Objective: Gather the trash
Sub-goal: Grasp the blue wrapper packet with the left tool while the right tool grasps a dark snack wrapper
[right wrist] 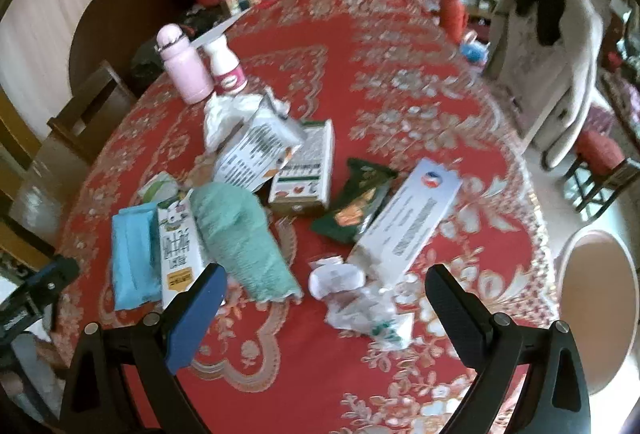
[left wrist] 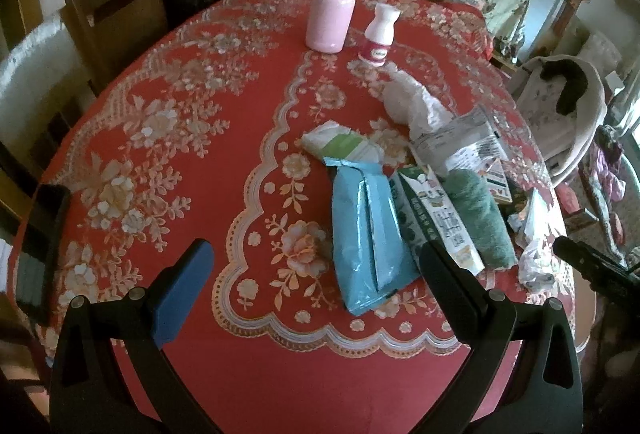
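Both grippers, left (left wrist: 316, 266) and right (right wrist: 326, 288), hover spread and empty, ready to choose; trash lies heaped beside the green towel (right wrist: 240, 234), crumpled paper (right wrist: 348, 294) nearest the right.

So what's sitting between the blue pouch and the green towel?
A tall green-and-white carton lies between the blue pouch and the green towel, close against both. The right wrist view shows it best.
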Available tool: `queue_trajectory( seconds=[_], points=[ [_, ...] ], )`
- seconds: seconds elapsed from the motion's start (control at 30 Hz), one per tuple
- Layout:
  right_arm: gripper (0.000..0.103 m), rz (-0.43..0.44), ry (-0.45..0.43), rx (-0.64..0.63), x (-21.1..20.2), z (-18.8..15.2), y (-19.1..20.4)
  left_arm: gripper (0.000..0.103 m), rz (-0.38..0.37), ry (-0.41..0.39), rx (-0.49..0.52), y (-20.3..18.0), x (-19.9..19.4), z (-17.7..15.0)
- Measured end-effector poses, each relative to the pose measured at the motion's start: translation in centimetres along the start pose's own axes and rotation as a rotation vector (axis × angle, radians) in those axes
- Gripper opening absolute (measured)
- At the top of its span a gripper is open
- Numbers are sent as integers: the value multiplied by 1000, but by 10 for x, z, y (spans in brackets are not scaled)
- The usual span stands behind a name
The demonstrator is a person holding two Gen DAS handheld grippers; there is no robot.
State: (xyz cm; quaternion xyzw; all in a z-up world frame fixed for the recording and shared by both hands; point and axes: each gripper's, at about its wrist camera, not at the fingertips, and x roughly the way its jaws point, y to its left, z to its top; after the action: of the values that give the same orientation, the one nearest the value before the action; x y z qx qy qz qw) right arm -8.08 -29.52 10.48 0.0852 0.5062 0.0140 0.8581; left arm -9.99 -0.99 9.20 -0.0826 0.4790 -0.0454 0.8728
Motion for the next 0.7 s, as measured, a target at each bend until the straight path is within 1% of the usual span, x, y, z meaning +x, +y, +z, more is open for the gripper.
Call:
queue_trajectory(
  seconds=[0.13, 0.23, 0.43, 0.5, 0.57, 0.63, 0.7],
  points=[
    [98, -7, 12, 1, 5, 2, -2, 102, -5, 16, 15, -3, 9, 5],
    [98, -5, 36, 40, 9, 4, -13, 102, -14, 26, 26, -4, 16, 11],
    [97, -42, 56, 116, 13, 4, -39, 102, -32, 65, 43, -6, 38, 20],
    [89, -58, 60, 138, 16, 5, -46, 102, -37, 75, 53, -7, 44, 21],
    [86, -57, 61, 167, 20, 10, -53, 102, -47, 88, 61, -8, 51, 23],
    [79, -52, 60, 175, 24, 15, -54, 100, -59, 104, 69, -10, 56, 25],
    [69, -51, 57, 165, 29, 25, -52, 96, -71, 120, 83, -12, 62, 26]
  ],
)
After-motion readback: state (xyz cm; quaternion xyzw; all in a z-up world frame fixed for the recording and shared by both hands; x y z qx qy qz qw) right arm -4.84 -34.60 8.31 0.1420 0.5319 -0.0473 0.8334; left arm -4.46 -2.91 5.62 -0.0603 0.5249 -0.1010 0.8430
